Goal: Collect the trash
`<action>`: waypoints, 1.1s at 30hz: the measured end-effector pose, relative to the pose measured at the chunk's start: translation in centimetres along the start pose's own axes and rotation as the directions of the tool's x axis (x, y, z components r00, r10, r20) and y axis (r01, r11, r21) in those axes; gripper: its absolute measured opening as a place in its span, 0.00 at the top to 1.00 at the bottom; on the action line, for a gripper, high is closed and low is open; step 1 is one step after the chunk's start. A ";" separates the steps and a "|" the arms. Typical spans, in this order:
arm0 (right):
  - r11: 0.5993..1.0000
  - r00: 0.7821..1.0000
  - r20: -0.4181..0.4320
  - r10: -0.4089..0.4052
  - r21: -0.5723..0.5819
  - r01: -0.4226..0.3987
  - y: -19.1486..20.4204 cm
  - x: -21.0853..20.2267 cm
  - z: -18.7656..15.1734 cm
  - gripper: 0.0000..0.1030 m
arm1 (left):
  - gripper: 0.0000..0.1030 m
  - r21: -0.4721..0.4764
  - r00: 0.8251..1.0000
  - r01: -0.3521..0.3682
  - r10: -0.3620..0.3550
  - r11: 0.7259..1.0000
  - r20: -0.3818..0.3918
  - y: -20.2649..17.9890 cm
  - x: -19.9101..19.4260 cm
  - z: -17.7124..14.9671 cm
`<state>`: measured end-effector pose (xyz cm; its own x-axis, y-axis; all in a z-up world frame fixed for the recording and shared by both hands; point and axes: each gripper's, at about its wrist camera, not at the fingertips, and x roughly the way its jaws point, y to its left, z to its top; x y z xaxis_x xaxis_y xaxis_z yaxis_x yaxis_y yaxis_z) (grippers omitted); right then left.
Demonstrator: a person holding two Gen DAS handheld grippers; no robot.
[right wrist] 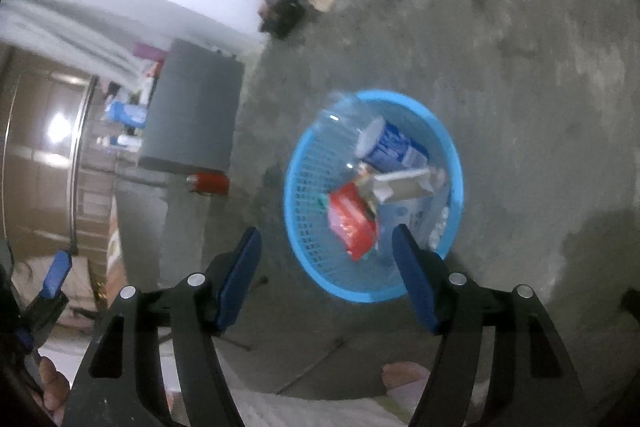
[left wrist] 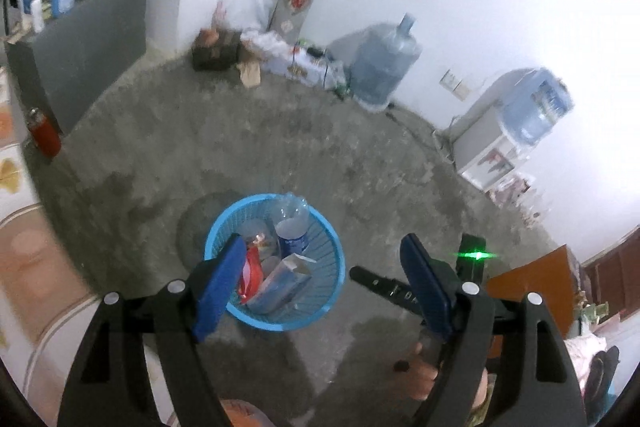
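Low in both frames, left gripper [left wrist: 324, 291] and right gripper [right wrist: 326, 281] spread wide, gripping nothing. Beyond, centre frame, blue basket [right wrist: 374, 195] holding plastic bottle [left wrist: 292, 227], carton [left wrist: 280, 281], red wrapper [right wrist: 352, 221]. Risk: clipping the rim, tipping trash out. Farther out, bare concrete floor [left wrist: 240, 131] all round, open room; clutter only along the far wall.

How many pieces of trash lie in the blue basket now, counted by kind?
In the blue basket:
Plastic bottle with blue label: 1
Red wrapper: 1
Opened carton: 1
Total: 3 clear pieces; smaller scraps under them are too blurred to count.
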<state>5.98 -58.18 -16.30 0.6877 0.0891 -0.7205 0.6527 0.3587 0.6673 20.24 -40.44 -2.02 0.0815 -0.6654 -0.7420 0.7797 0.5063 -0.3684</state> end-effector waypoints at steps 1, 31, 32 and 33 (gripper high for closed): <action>1.000 1.000 0.011 0.003 -0.023 -0.002 0.5 -0.5 -0.1 0.37 | 0.24 0.001 1.000 -0.002 0.002 1.000 0.023 0.2 -1.8 -0.6; 0.465 0.932 0.347 0.104 -0.846 0.263 24.7 -13.4 -24.6 0.07 | 0.05 -0.439 0.682 -0.593 0.711 0.674 0.170 5.3 -28.3 -24.9; 0.462 0.933 0.348 0.091 -0.845 0.270 24.8 -13.3 -25.1 0.07 | 0.05 -0.437 0.676 -0.610 0.722 0.661 0.148 5.1 -28.1 -25.2; 0.462 0.935 0.349 0.070 -0.842 0.280 24.7 -13.1 -25.4 0.07 | 0.05 -0.435 0.675 -0.622 0.727 0.651 0.124 5.3 -27.8 -25.4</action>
<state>5.01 -26.94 4.82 0.7990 -0.2158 -0.5612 0.2262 0.9727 -0.0520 6.34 -5.31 2.47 0.6990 -0.1487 -0.6995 0.1870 0.9821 -0.0219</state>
